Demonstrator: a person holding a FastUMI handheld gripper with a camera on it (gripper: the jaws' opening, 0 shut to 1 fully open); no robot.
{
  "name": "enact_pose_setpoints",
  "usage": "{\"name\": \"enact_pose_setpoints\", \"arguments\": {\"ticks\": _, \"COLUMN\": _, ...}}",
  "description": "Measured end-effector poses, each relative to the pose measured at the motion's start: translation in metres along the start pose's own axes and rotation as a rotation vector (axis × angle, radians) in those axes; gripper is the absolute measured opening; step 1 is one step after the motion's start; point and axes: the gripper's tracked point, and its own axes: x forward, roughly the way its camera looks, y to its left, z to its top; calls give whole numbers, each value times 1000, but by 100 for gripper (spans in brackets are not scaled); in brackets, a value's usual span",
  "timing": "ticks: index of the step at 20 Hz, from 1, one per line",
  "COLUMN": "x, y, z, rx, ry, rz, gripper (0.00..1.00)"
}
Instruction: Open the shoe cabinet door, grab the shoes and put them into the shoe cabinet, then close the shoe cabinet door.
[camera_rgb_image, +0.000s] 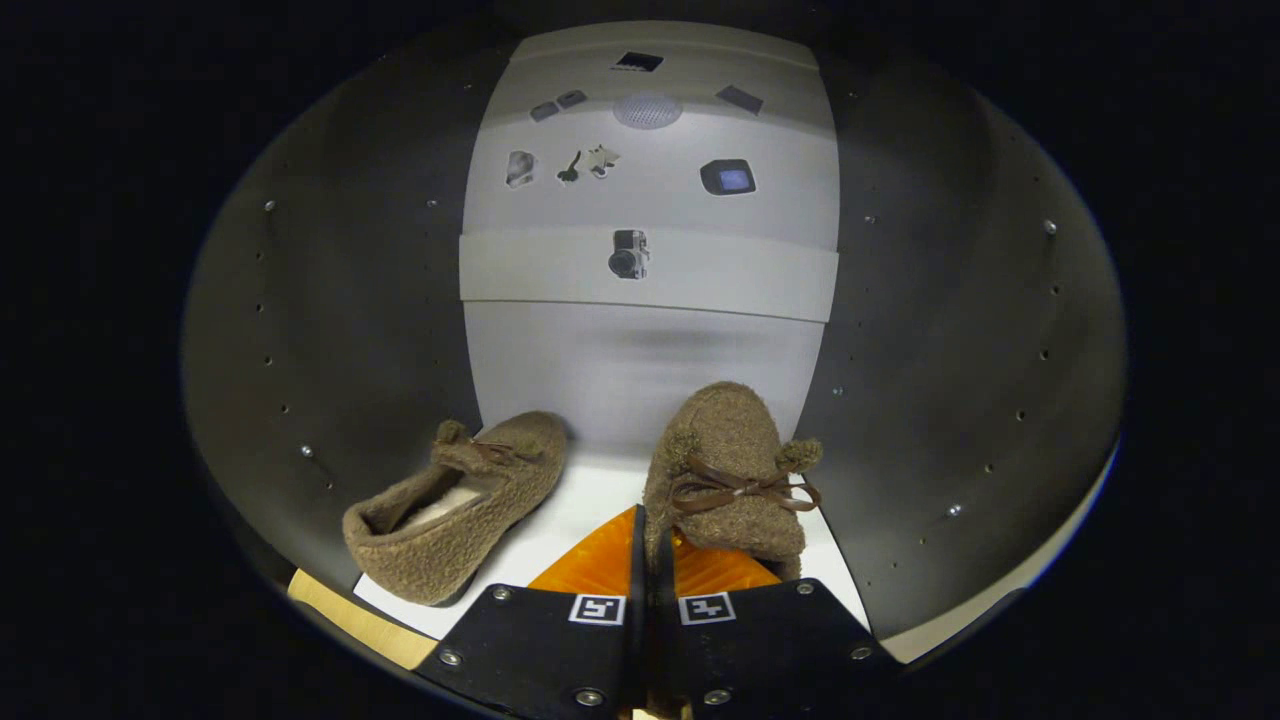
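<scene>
Pinching the heel rim of the right-hand fuzzy brown slipper (728, 470) between nearly closed gripper (650, 545) fingers inside the shoe cabinet (330, 330), lowering it level beside its mate (455, 505) just ahead-left before letting go.

right shoe (728, 470) heel hidden behind gripper (650, 545), back-wall stickers (628, 253) too small to identify

Light is hitting the cabinet's pale back panel (648, 330) pretty hard while the dark side walls (330, 330) are staying dim, fisheye bending everything, soft blur up top
</scene>
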Motion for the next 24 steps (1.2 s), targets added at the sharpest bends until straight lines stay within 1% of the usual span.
{"name": "enact_pose_setpoints", "arguments": {"ticks": 4, "x": 24, "y": 0, "z": -12, "rx": 8, "ry": 75, "rz": 1, "gripper": 5}}
{"name": "enact_pose_setpoints", "arguments": {"ticks": 6, "x": 34, "y": -5, "z": -20, "rx": 39, "ry": 110, "rz": -17, "gripper": 5}}
{"name": "enact_pose_setpoints", "arguments": {"ticks": 8, "x": 37, "y": -6, "z": -23, "rx": 85, "ry": 132, "rz": -9, "gripper": 10}}
{"name": "enact_pose_setpoints", "arguments": {"ticks": 9, "x": 38, "y": -5, "z": -23, "rx": 92, "ry": 132, "rz": -10, "gripper": 10}}
{"name": "enact_pose_setpoints", "arguments": {"ticks": 13, "x": 38, "y": 0, "z": -25, "rx": 54, "ry": 145, "rz": -11, "gripper": 15}}
{"name": "enact_pose_setpoints", "arguments": {"ticks": 16, "x": 27, "y": 2, "z": -23, "rx": 46, "ry": 139, "rz": -15, "gripper": 18}}
{"name": "enact_pose_setpoints", "arguments": {"ticks": 19, "x": 18, "y": 2, "z": -16, "rx": 41, "ry": 113, "rz": -16, "gripper": 18}}
{"name": "enact_pose_setpoints", "arguments": {"ticks": 21, "x": 2, "y": 2, "z": -16, "rx": 38, "ry": 111, "rz": -23, "gripper": 18}}
{"name": "enact_pose_setpoints", "arguments": {"ticks": 24, "x": -21, "y": 1, "z": -7, "rx": 45, "ry": 68, "rz": -38, "gripper": 18}}
